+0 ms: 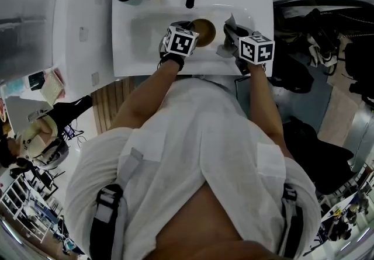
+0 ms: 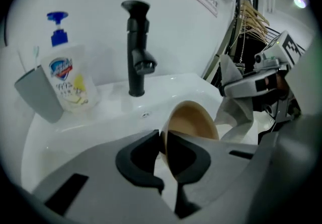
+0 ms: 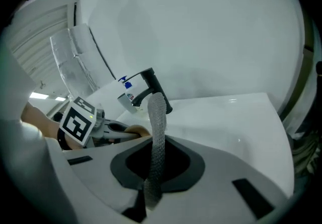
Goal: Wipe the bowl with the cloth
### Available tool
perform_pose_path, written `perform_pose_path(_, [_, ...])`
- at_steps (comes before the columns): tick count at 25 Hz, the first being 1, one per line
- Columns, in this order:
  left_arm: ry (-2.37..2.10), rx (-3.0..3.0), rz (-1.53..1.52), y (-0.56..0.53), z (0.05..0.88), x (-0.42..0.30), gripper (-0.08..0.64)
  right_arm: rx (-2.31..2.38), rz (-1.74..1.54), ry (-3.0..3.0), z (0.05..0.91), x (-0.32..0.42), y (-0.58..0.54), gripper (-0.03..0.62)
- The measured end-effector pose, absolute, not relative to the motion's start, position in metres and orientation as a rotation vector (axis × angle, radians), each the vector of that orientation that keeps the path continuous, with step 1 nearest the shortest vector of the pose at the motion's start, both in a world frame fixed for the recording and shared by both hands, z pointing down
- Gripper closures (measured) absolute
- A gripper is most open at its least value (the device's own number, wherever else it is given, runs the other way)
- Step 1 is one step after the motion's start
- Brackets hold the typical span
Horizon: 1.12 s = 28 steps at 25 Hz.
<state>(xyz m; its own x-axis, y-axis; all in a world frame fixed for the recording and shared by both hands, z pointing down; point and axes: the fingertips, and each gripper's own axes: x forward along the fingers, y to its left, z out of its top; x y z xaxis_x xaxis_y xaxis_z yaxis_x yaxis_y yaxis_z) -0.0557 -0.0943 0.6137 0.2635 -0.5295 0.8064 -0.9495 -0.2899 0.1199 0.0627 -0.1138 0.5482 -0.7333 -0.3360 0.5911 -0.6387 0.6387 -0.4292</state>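
Over sink: bowl, tilted(?), in L gripper.

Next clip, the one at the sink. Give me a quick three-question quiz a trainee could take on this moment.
1. True or false: the left gripper is shut on the rim of the bowl.
2. What does the right gripper hold between its jaws? A) a sponge B) the cloth C) a spoon
3. Fill in: the soap bottle stands between the grey cup and the black ____.
Key: 1 true; 2 B; 3 faucet.
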Motion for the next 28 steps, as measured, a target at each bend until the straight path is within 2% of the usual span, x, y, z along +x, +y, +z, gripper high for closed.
perform_pose_path(11, [-1.097, 1.768, 0.844, -0.058, 0.688, -0.071, 0.533, 0.746, 0.834, -2.357, 0.562, 0.061, -0.099, 0.557])
perform_pose_path(14, [-1.065, 1.739, 0.820, -0.050, 0.701, -0.073, 0.482, 0.748, 0.821, -2.356, 0.562, 0.061, -0.099, 0.558])
perform_pose_path(18, [-1.052, 1.728, 0.777, -0.052, 0.702, -0.076, 0.332, 0.759, 0.811, -2.362, 0.560, 0.062, -0.103, 0.558])
perform_pose_path(21, [-1.075, 1.766, 0.736, -0.059, 0.688, -0.082, 0.307, 0.769, 0.804, -2.382, 0.555, 0.063, -0.106, 0.558])
perform_pose_path(28, [-1.180, 1.949, 0.540, -0.076, 0.618, -0.107, 0.304, 0.818, 0.763, -2.497, 0.528, 0.060, -0.119, 0.558])
